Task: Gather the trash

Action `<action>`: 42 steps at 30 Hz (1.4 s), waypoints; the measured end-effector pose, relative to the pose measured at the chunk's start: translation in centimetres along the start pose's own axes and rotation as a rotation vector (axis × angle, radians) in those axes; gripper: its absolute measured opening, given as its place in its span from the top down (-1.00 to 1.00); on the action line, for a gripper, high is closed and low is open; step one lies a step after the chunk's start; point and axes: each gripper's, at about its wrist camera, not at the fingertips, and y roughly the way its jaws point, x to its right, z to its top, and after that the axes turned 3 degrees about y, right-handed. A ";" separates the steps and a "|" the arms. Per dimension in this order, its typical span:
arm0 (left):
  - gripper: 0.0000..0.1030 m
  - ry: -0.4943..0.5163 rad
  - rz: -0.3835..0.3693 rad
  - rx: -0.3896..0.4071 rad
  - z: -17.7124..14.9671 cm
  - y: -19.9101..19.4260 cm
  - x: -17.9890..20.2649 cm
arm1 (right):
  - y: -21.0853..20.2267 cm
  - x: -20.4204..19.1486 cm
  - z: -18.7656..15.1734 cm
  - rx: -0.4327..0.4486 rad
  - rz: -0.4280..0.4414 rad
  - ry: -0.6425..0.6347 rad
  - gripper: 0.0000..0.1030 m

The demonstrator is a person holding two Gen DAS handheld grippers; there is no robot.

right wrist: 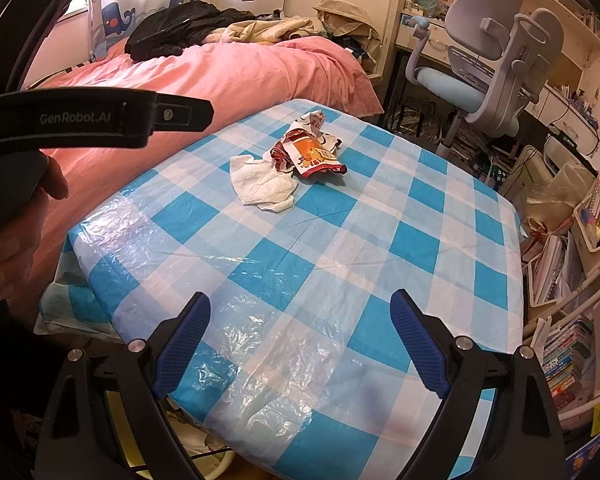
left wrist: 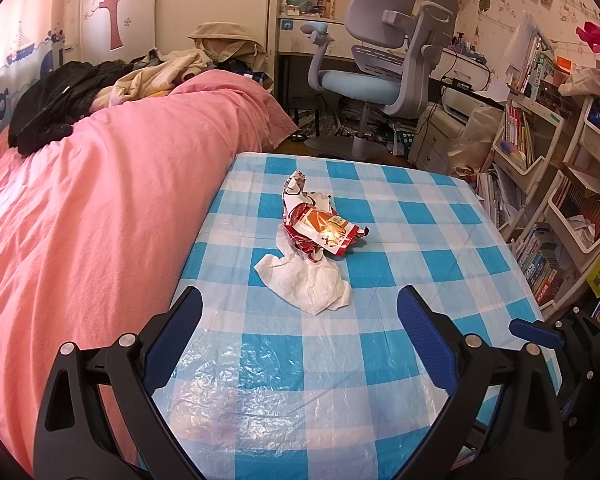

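Note:
A crumpled white tissue [left wrist: 306,280] [right wrist: 262,182] lies on the blue-and-white checked tablecloth [left wrist: 380,272] [right wrist: 340,240]. Touching its far side is a crumpled red-and-orange snack wrapper [left wrist: 322,234] [right wrist: 314,156], with a white printed wrapper [left wrist: 296,190] [right wrist: 314,122] behind that. My left gripper [left wrist: 300,300] is open just short of the tissue, nothing between its blue pads. My right gripper [right wrist: 300,304] is open over the near part of the table, well back from the trash. In the right wrist view, the left gripper's black body [right wrist: 80,120] and a hand [right wrist: 16,220] appear at the left.
A bed with a pink duvet [left wrist: 100,200] [right wrist: 240,72] and piled clothes borders the table's left side. A grey-and-blue desk chair [left wrist: 384,60] [right wrist: 484,60] stands beyond the far edge. Shelves with books [left wrist: 540,200] [right wrist: 572,300] crowd the right. A bin rim shows under the near edge [right wrist: 204,452].

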 end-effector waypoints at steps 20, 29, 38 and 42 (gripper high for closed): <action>-0.83 0.001 0.000 0.000 0.0 0.0 0.0 | -0.1 -0.1 0.0 -0.001 -0.001 -0.005 -0.70; -0.83 0.002 0.000 0.000 0.0 -0.1 0.1 | -0.1 -0.1 0.0 -0.002 -0.001 -0.012 -0.70; -0.83 0.002 -0.001 -0.001 0.0 -0.1 0.1 | -0.1 -0.5 0.0 -0.003 0.000 -0.016 -0.70; -0.83 0.002 -0.001 -0.001 0.0 -0.1 0.1 | -0.2 -0.4 0.0 -0.001 0.000 -0.017 -0.70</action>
